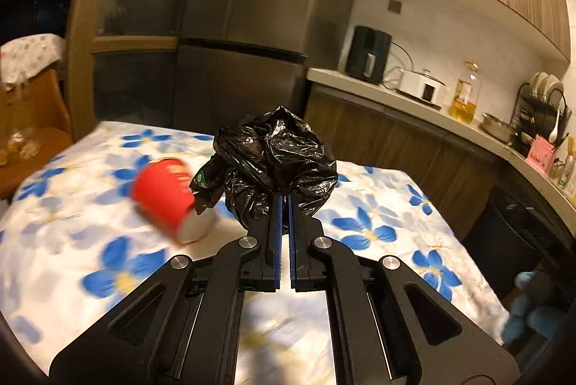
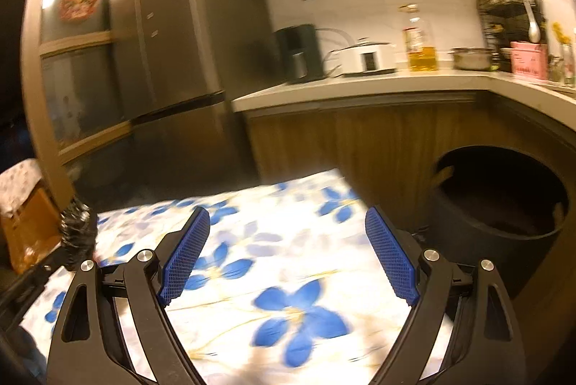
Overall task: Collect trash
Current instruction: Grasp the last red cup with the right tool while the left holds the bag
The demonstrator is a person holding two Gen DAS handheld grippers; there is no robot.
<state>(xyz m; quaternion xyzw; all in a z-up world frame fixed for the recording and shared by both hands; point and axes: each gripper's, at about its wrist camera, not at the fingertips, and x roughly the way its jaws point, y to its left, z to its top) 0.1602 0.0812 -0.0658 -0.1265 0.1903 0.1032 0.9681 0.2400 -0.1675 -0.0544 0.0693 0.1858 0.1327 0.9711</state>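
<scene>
- Flower-print bench (image 1: 378,205), kitchen beyond.
- Your left tool (image 1: 283,201) is clamped on the black trash bag (image 1: 277,158); red cup (image 1: 165,197) lies just left.
- Your right tool (image 2: 288,223) gapes wide, holding nothing, near the black bin (image 2: 504,215).

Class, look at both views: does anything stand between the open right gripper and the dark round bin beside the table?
Nothing visible does. The right gripper hangs open above the floral tablecloth, and the bin stands just past the table's right edge.

A red cup (image 1: 163,199) lies touching the black bag (image 1: 273,161); tablecloth (image 2: 288,241) elsewhere bare.
</scene>
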